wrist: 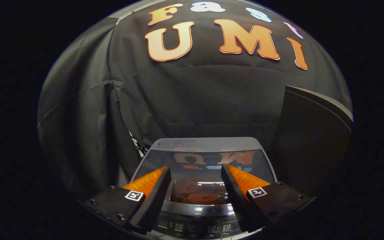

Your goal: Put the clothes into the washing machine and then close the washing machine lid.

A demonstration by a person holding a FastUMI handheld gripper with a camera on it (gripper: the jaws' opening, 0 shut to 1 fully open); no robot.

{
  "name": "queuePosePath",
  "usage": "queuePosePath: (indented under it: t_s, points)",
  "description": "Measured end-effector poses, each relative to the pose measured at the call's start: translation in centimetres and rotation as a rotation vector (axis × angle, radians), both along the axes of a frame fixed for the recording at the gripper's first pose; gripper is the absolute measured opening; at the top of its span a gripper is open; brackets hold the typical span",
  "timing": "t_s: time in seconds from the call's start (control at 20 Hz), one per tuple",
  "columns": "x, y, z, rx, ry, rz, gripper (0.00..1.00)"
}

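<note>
With its fingers spread apart and empty at lower centre, the gripper point(196, 173) hovers over the washing machine point(205, 186), whose glass lid point(205, 166) lies flat and apparently closed, so withdrawal likely remains.

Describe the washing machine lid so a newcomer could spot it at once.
Below the black cloth wall sits a grey top-loading washing machine. Its lid is the dark glossy pane lying flat and shut, just beyond the open gripper, ahead of the button panel; it alone mirrors the room.
</note>
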State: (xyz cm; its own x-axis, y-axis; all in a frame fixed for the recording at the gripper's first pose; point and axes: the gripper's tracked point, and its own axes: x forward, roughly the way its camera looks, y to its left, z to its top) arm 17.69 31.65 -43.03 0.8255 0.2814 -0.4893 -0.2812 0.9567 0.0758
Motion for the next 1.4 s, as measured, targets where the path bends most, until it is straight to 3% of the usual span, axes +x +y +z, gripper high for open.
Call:
queuePosePath:
  t_s: [0.3,0.9,1.4]
  points:
    - [-0.1,-0.1,4.4,0.021,-0.031,0.000,0.98]
    - [-3.1,-4.4,22.5,0.039,-0.239,-0.014,0.98]
    - [-12.0,-15.2,35.5,-0.009,-0.379,-0.086,0.97]
